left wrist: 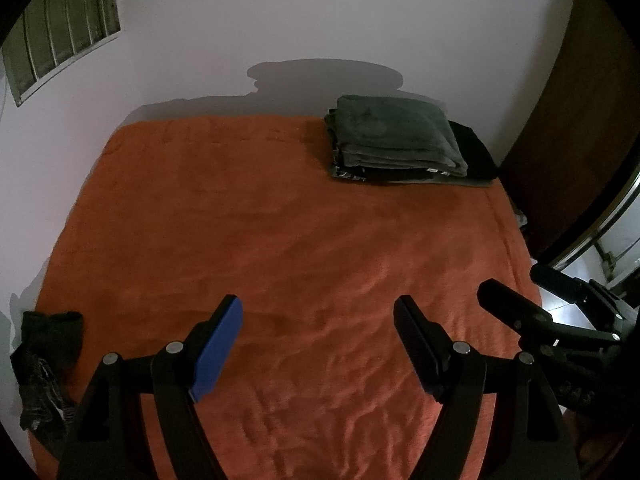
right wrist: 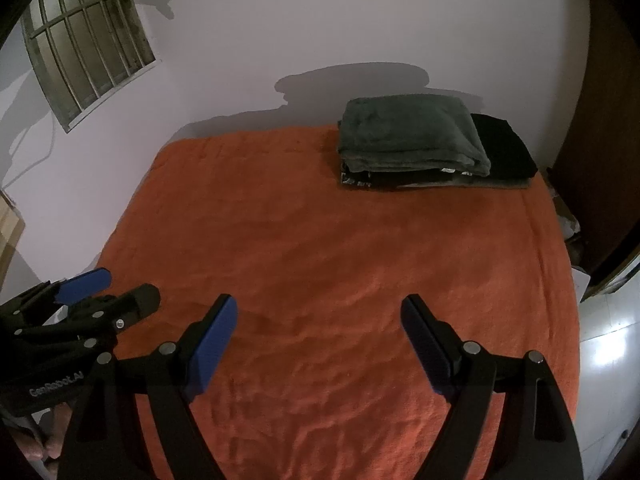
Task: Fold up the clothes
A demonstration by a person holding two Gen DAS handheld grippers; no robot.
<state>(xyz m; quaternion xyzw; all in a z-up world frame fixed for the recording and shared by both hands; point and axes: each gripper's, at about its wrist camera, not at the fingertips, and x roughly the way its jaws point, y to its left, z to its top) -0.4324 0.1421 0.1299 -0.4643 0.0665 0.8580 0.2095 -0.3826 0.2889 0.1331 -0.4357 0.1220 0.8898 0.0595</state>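
A stack of folded clothes (left wrist: 396, 138) (right wrist: 412, 140), grey-green on top with black pieces beneath and beside it, lies at the far right of the orange bedspread (left wrist: 260, 220) (right wrist: 320, 232). A dark crumpled garment (left wrist: 46, 364) hangs at the bed's near left edge in the left wrist view. My left gripper (left wrist: 320, 340) hovers open over the near part of the bed, nothing between its blue pads. My right gripper (right wrist: 320, 340) is open likewise, empty. Each gripper shows in the other's view: the right gripper (left wrist: 532, 300) at the right edge, the left gripper (right wrist: 116, 290) at the left edge.
A pale wall (left wrist: 320, 20) backs the bed, with a barred window (right wrist: 88, 40) at upper left. A dark wooden wardrobe (left wrist: 580, 120) stands to the right of the bed, and pale floor tiles (right wrist: 608, 360) show beside it. A hand (right wrist: 40, 440) holds the left gripper.
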